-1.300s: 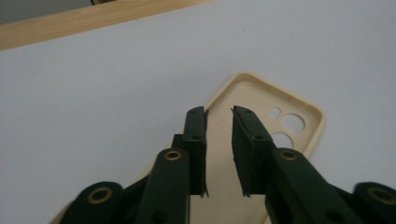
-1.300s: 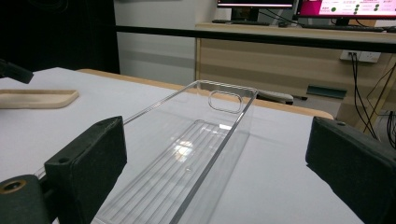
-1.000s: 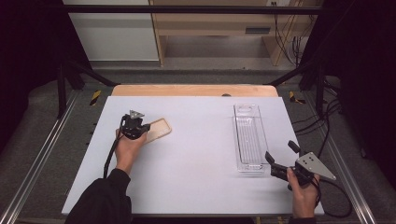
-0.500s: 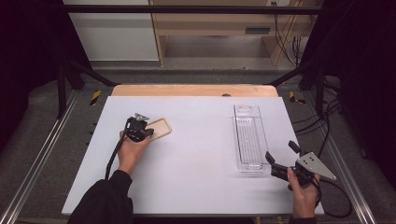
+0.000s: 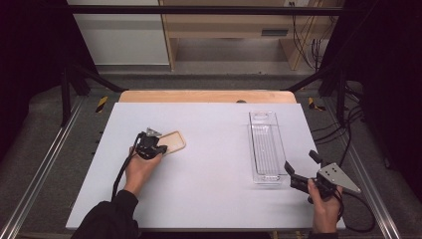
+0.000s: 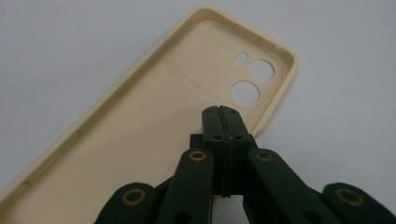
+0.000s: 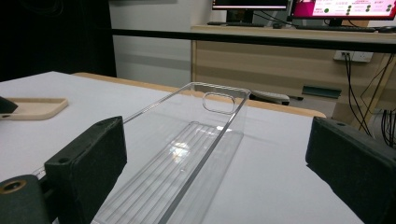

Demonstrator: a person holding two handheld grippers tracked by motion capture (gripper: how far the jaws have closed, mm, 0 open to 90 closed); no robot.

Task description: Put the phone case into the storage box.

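Where the dark-curtained room meets a wooden desk, the white rectangular table [image 5: 209, 164] bears a clear plastic tray [image 5: 265, 147] before the spread right gripper [image 5: 304, 169]; the left gripper [image 6: 223, 122], pressed together, hovers over the beige silicone phone case [image 6: 154, 126].
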